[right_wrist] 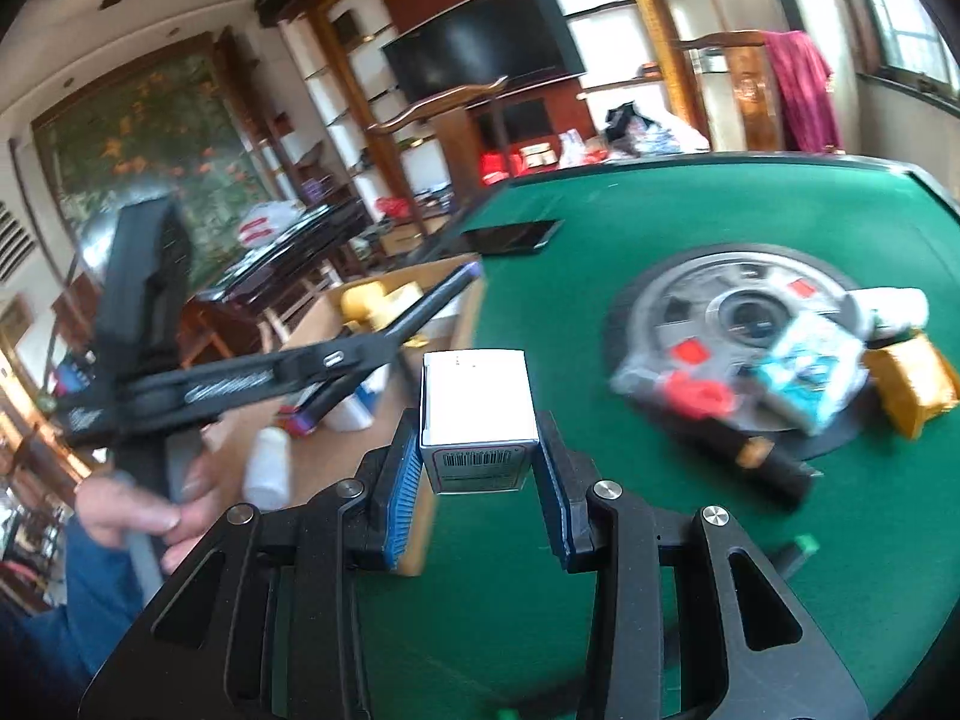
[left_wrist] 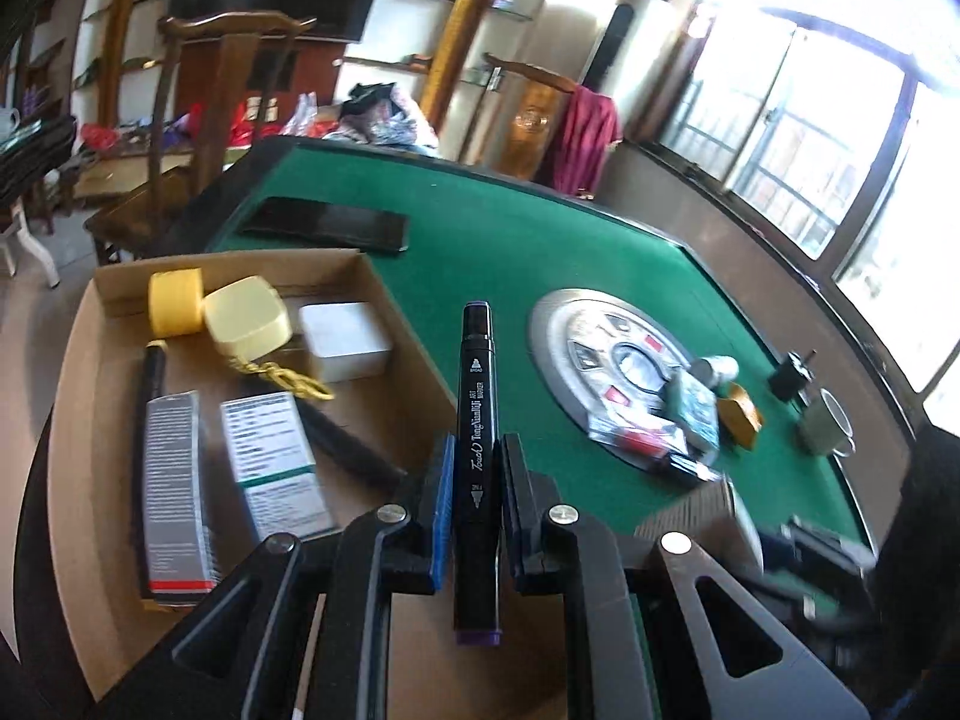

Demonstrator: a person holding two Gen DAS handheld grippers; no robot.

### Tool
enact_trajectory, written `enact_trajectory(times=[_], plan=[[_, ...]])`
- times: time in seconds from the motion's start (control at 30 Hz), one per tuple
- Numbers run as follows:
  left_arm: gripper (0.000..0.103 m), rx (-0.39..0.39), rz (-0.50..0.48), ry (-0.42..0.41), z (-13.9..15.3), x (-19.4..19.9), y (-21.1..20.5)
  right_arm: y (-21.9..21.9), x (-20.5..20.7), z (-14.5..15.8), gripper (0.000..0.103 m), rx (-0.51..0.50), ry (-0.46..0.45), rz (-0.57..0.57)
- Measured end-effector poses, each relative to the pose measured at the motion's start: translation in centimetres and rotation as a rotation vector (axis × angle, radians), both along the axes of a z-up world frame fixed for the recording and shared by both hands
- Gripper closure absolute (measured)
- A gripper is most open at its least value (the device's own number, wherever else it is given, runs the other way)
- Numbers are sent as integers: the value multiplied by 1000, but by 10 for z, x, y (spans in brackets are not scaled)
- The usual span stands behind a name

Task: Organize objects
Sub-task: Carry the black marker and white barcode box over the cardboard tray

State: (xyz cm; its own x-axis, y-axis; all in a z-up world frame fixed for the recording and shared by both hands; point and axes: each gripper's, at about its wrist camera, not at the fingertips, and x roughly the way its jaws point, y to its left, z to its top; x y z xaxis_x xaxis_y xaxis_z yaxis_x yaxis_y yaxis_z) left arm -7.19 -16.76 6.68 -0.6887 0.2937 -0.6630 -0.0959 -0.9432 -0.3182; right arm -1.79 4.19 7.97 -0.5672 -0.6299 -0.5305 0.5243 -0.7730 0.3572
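My left gripper (left_wrist: 477, 468) is shut on a black marker (left_wrist: 475, 420) with a purple end, held above the right edge of a cardboard box (left_wrist: 84, 372). The box holds yellow cases (left_wrist: 240, 315), a white box (left_wrist: 345, 339), two printed cartons (left_wrist: 273, 456) and a black pen. My right gripper (right_wrist: 478, 456) is shut on a small white carton (right_wrist: 477, 402) with a barcode, above the green table (right_wrist: 690, 228) beside the cardboard box (right_wrist: 474, 300). The left gripper with the marker (right_wrist: 420, 312) shows in the right wrist view, over the box.
A round metal panel (left_wrist: 576, 324) in the table's middle carries a blurred pile of packets (left_wrist: 690, 414), a brown box (left_wrist: 741, 414) and a white tube. A mug (left_wrist: 828, 423) and a black item (left_wrist: 789, 375) stand at the right. A black phone (left_wrist: 327, 222) lies at the far side.
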Motion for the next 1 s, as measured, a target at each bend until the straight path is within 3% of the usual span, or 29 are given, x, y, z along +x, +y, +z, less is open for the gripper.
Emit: enact_trajectory(times=[0.37, 1.0], plan=[[90, -26, 74, -63, -14, -7, -16, -69, 4, -12, 67, 72, -27, 139], [89, -90, 75, -112, -25, -9, -12, -105, -7, -37, 67, 181, -68, 168]])
